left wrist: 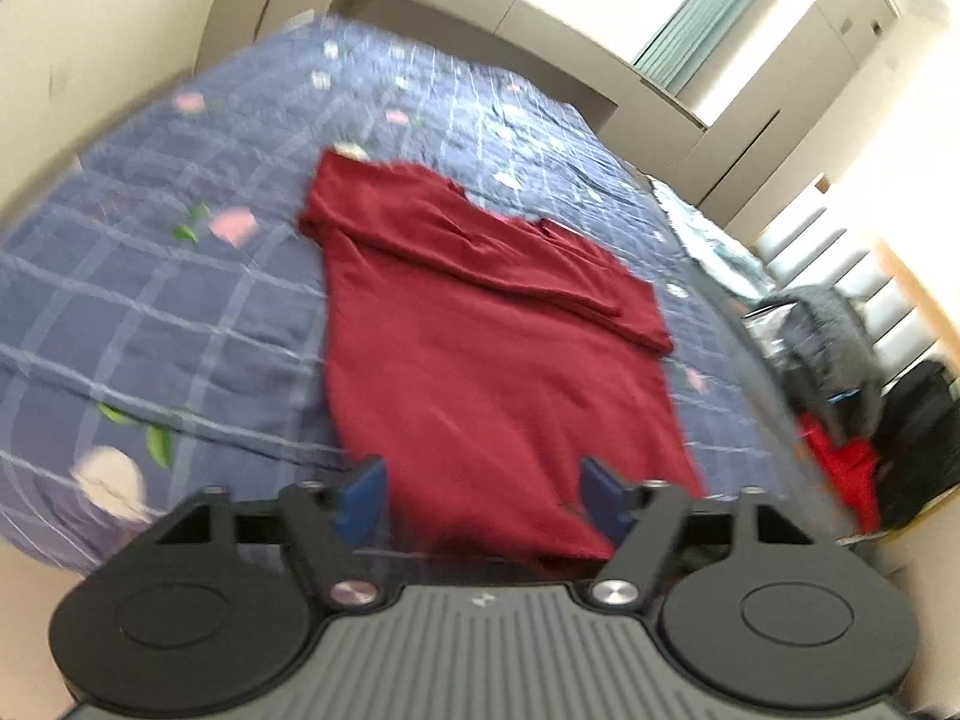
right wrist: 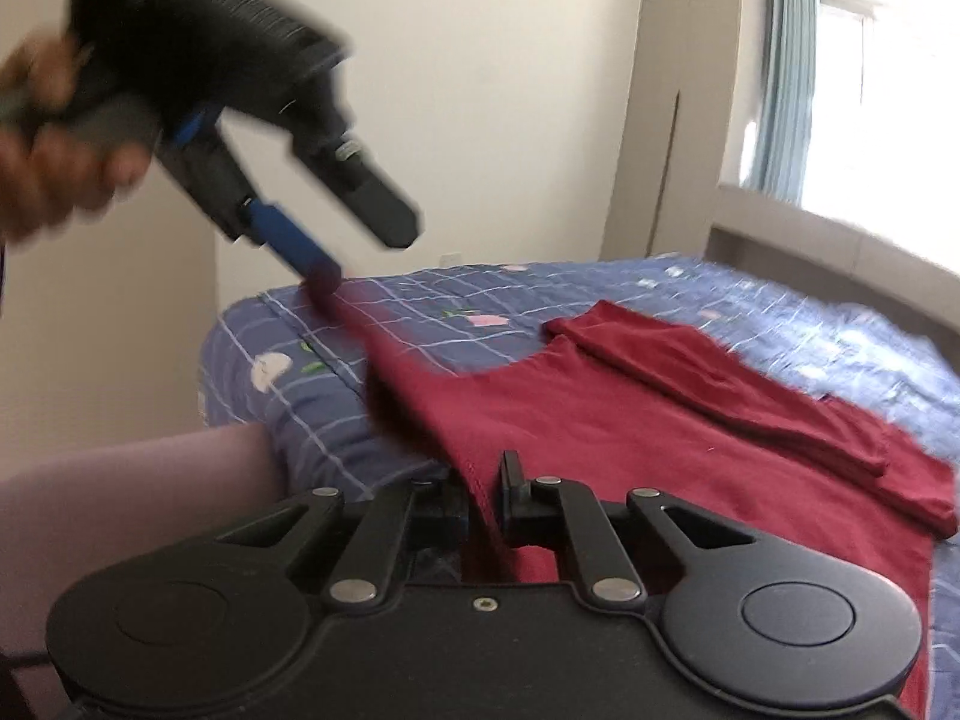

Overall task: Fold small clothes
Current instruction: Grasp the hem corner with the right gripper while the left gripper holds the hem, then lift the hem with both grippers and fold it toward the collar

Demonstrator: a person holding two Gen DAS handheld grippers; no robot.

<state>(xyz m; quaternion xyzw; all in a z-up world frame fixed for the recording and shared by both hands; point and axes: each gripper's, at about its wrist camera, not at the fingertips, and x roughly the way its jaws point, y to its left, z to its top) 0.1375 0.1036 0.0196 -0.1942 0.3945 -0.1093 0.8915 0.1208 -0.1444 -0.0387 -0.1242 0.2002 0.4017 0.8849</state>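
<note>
A dark red shirt (left wrist: 492, 348) lies flat on the blue plaid quilt (left wrist: 150, 300), one sleeve folded across its chest. My left gripper (left wrist: 480, 498) hovers open over the near hem, and the cloth between its blue fingers (left wrist: 360, 498) is untouched by the pads. In the right wrist view the left gripper (right wrist: 363, 255) hangs open above the bed corner, with a blurred strip of the shirt (right wrist: 660, 450) rising towards its blue fingertip. My right gripper (right wrist: 483, 480) is shut on the shirt's near edge.
A grey garment (left wrist: 834, 336) and a bright red one (left wrist: 846, 474) are heaped beside the bed on the right. The headboard (right wrist: 840, 252) and a curtained window (right wrist: 786, 78) stand beyond. A person's hand (right wrist: 48, 168) holds the left gripper, and a mauve sleeve (right wrist: 120, 510) sits near the bed corner.
</note>
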